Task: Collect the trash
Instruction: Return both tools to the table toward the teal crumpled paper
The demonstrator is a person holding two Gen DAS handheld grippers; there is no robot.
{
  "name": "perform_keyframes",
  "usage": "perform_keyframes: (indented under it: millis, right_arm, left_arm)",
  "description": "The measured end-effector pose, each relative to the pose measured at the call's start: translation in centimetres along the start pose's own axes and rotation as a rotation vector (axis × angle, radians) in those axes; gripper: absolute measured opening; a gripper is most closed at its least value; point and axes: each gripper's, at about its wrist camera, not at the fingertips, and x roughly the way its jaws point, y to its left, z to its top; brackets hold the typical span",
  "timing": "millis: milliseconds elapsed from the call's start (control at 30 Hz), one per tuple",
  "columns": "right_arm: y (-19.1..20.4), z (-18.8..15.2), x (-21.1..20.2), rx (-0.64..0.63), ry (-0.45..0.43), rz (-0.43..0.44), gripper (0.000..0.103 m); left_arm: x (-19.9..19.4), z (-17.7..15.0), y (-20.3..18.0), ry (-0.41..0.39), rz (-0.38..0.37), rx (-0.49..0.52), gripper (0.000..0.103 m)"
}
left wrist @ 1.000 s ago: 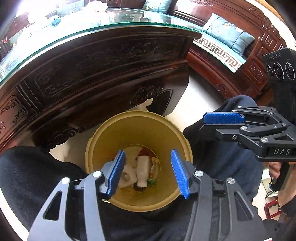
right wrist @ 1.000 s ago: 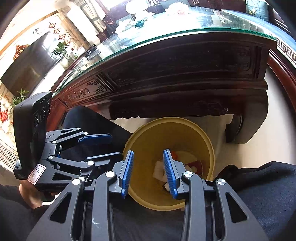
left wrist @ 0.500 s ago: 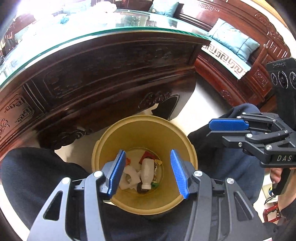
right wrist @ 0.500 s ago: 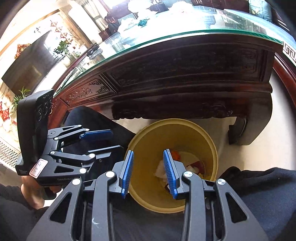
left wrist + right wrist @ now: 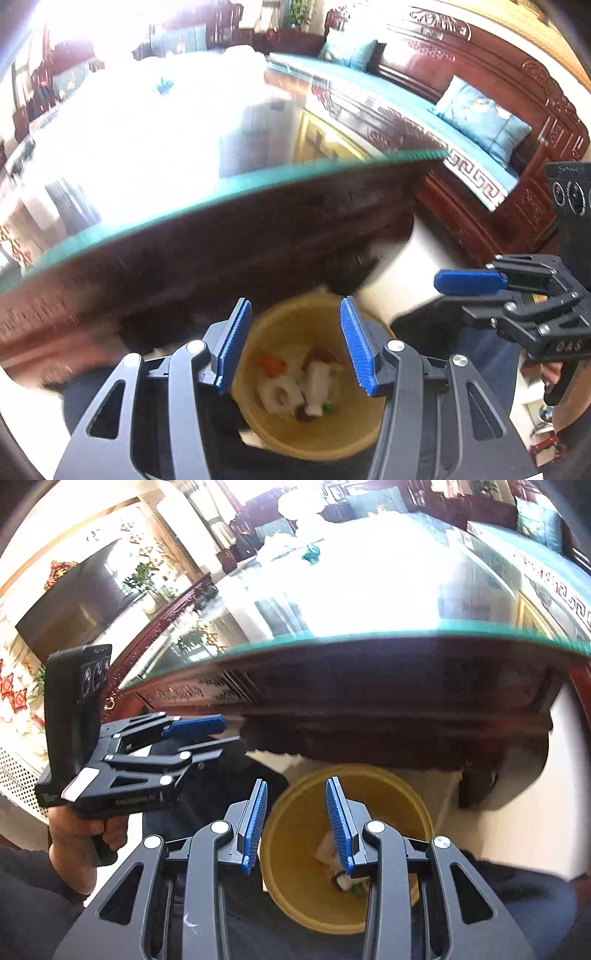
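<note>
A yellow bin (image 5: 332,435) stands on the floor between a person's knees, also seen as the yellow bin (image 5: 295,849) in the right wrist view. In it lie a white bottle (image 5: 317,384), a white ring-shaped piece (image 5: 277,395) and orange scraps (image 5: 273,365). My left gripper (image 5: 294,303) hovers above the bin, open and holding nothing. My right gripper (image 5: 296,782) hangs beside it, open and also holding nothing. Each shows in the other's view: right gripper (image 5: 450,295), left gripper (image 5: 229,733). A small teal object (image 5: 312,552) sits on the glass table top (image 5: 369,598).
The carved dark wood table (image 5: 221,240) rises just behind the bin, its leg (image 5: 476,786) at the right. A wooden sofa with blue cushions (image 5: 484,114) lines the right side. A dark screen (image 5: 66,602) hangs at the left. White crumpled items (image 5: 295,520) lie far back on the table.
Both grippers have risen and tilted up, so the glass table top now fills the upper frames and the bin sits lower. Neither gripper's jaws changed.
</note>
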Motion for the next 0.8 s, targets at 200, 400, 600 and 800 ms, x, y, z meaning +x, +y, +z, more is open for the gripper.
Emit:
perform_keyframes:
  millis: [200,400,600,800]
  right_arm:
    - [-0.1,6.4,0.4,-0.041,-0.037,-0.021,0.034]
    - [-1.1,12.8,1.8,-0.056,-0.073,-0.017,0.034]
    - [-3.6,19.3,4.3,-0.011,-0.126,-0.074,0.06]
    - [-6.8,24.1,7.6,0.037,-0.151,-0.103,0.064]
  left_arm:
    - [-1.2,7.3,2.9,-0.108,0.053,-0.002,0.051]
    - [0.5,14.0,6.1,-0.144,0.1,-0.035,0.055]
    - [3.2,19.7,9.9,-0.186,0.176,-0.096,0.083]
    - [8.1,24.2,15.1,-0.119,0.25,-0.223,0.085]
